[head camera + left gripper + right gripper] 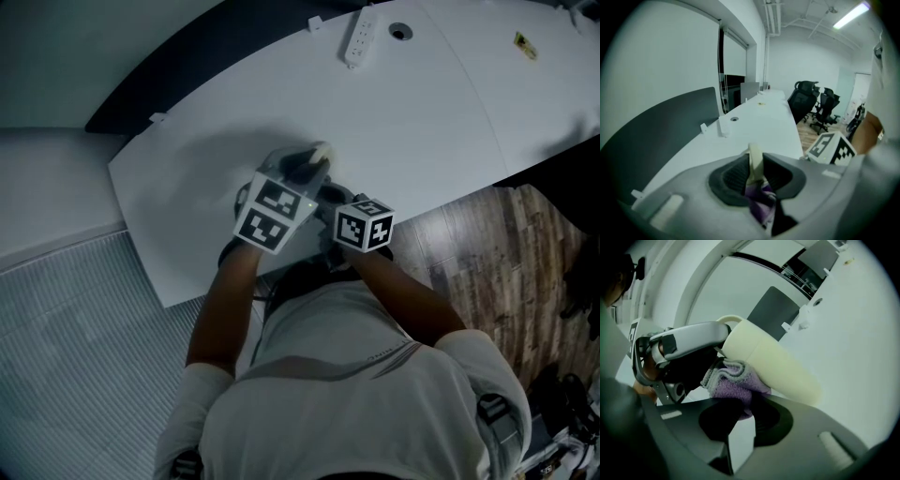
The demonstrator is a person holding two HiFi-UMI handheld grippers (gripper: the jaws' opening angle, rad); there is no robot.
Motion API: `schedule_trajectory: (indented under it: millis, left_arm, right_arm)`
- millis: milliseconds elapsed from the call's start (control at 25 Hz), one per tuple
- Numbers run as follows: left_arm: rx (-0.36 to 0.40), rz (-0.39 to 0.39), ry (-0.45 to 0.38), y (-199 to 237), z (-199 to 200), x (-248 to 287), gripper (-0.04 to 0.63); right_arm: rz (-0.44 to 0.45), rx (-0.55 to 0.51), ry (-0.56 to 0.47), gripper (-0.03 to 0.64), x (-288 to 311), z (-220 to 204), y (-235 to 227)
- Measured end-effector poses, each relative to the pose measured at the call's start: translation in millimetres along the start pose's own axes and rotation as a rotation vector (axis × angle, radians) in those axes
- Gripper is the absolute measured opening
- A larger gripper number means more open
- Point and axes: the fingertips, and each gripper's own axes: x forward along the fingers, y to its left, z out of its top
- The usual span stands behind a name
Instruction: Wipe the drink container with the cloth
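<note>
Your left gripper [757, 174] is closed on the drink container [773, 364]. In the left gripper view, a thin cream strip of its wall stands upright between the two dark pads, and both pads press on it. From this gripper the container goes out ahead of the jaws.

In the right gripper view the container is long and tilted. Its long axis goes from the rim end at upper left, where the left gripper holds it, down to the rounded end at lower right. This rounded end points away from the left gripper and hangs over the white table [422, 112]; I cannot tell if it touches the table.

Your right gripper [747, 416] is closed on the purple cloth [731, 380]. The cloth is bunched just ahead of its jaws and touches the lower side of the container, near the rim end. So the container lies just above and ahead of the right gripper, across its line of sight. The two grippers are close beside each other at the near edge of the table.
</note>
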Motion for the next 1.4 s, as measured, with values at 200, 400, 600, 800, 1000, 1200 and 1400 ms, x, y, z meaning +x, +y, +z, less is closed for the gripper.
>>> schedule_trajectory:
  millis: [200,400,600,800,1000,1200,1400]
  left_arm:
    - [-0.006,-0.003,-0.002,-0.6,-0.1,1.3,0.087]
    - [-0.014,0.001,-0.002,0.8,-1.1,-0.1,0.087]
    - [-0.013,0.004,0.001,0.4,-1.0,0.7,0.087]
    - [-0.019,0.005,-0.001,-0.5,-1.6,0.1,0.087]
    - [-0.023,0.003,-0.006,0.0,-1.3,-0.8,0.087]
    - [-0.020,0.009,-0.003,-1.5,0.3,1.5,0.086]
    - [-0.024,0.009,0.002,-0.7,0.1,2.4,0.084]
  right_arm:
    - [-0.075,0.040,-0.030,0.064,3.3,-7.4,-16.5]
    - [-0.188,0.096,0.018,0.066,6.8,-29.6,-50.1]
    - [-0.201,-0.022,0.042,0.064,-1.9,-36.8,-52.9]
    - [-0.162,-0.195,0.044,0.063,-44.8,-33.4,-27.9]
    - [-0.219,-0.494,0.040,0.063,-81.8,4.9,-15.5]
    - [-0.255,-0.714,0.090,0.064,-77.3,39.0,-11.4]
    - [-0.254,-0.782,0.175,0.064,-59.4,40.8,-13.1]
